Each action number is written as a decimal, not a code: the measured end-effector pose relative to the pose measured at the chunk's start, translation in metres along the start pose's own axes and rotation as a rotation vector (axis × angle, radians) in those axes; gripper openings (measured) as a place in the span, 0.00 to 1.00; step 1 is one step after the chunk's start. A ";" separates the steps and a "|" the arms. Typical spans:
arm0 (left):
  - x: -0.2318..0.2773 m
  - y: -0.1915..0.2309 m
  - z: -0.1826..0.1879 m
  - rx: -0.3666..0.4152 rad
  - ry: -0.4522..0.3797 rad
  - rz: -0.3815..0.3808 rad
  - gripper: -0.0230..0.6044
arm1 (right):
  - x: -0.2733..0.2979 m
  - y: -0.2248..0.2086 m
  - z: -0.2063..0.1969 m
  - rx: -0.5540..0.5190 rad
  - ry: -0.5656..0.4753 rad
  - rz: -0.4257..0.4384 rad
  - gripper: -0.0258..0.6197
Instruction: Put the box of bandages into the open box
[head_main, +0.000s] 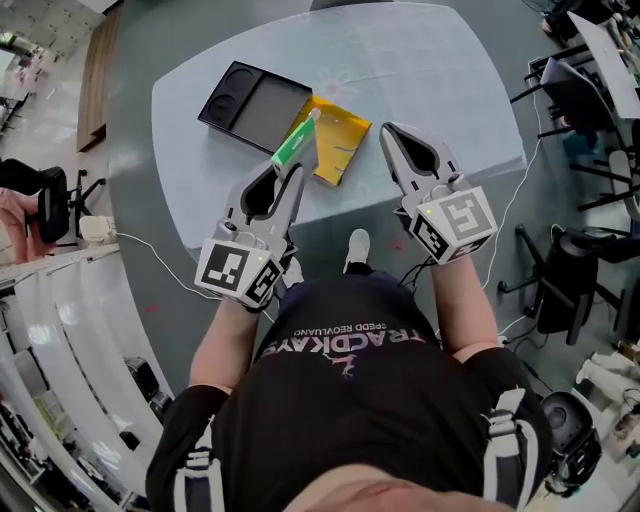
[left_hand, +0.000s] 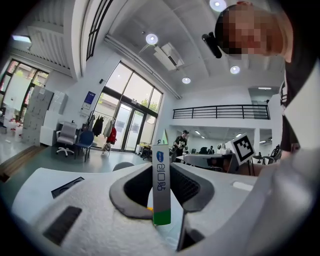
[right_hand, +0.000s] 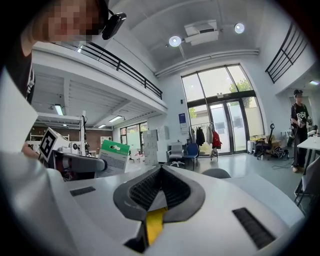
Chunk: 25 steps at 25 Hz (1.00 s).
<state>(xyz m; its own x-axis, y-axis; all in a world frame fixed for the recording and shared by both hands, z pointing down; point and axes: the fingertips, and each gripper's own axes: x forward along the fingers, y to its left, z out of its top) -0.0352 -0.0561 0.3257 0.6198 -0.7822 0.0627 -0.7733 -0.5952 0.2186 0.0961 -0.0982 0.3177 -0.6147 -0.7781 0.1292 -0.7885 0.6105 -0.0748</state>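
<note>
The box of bandages (head_main: 297, 139), white with a green end, stands upright between the pads of my left gripper (head_main: 297, 168), which is shut on it just above the table's near edge. In the left gripper view the box (left_hand: 161, 184) shows edge-on between the jaws. The open yellow box (head_main: 340, 143) lies flat on the table right beside the bandage box. My right gripper (head_main: 386, 131) hovers just right of the yellow box, jaws shut and holding nothing. The right gripper view shows its closed tips (right_hand: 160, 170), yellow below them, and the bandage box (right_hand: 114, 155) off to the left.
A black tray (head_main: 253, 104) with a round recess lies left of the yellow box on the pale round-cornered table (head_main: 430, 70). Office chairs, cables and a desk stand on the floor at the right (head_main: 580, 270). The person's shoes show under the table edge.
</note>
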 end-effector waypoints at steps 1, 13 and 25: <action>0.003 -0.001 -0.001 -0.002 0.000 0.011 0.21 | 0.001 -0.004 -0.001 0.005 0.003 0.008 0.06; 0.029 -0.020 -0.018 -0.020 0.028 0.133 0.21 | 0.001 -0.030 -0.002 0.029 0.008 0.163 0.06; 0.041 -0.017 -0.027 -0.042 0.068 0.163 0.21 | 0.013 -0.039 -0.007 0.051 0.020 0.184 0.06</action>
<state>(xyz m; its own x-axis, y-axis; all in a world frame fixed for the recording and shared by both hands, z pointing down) 0.0070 -0.0737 0.3507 0.4950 -0.8529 0.1657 -0.8590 -0.4518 0.2408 0.1190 -0.1305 0.3287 -0.7487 -0.6504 0.1282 -0.6629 0.7338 -0.1488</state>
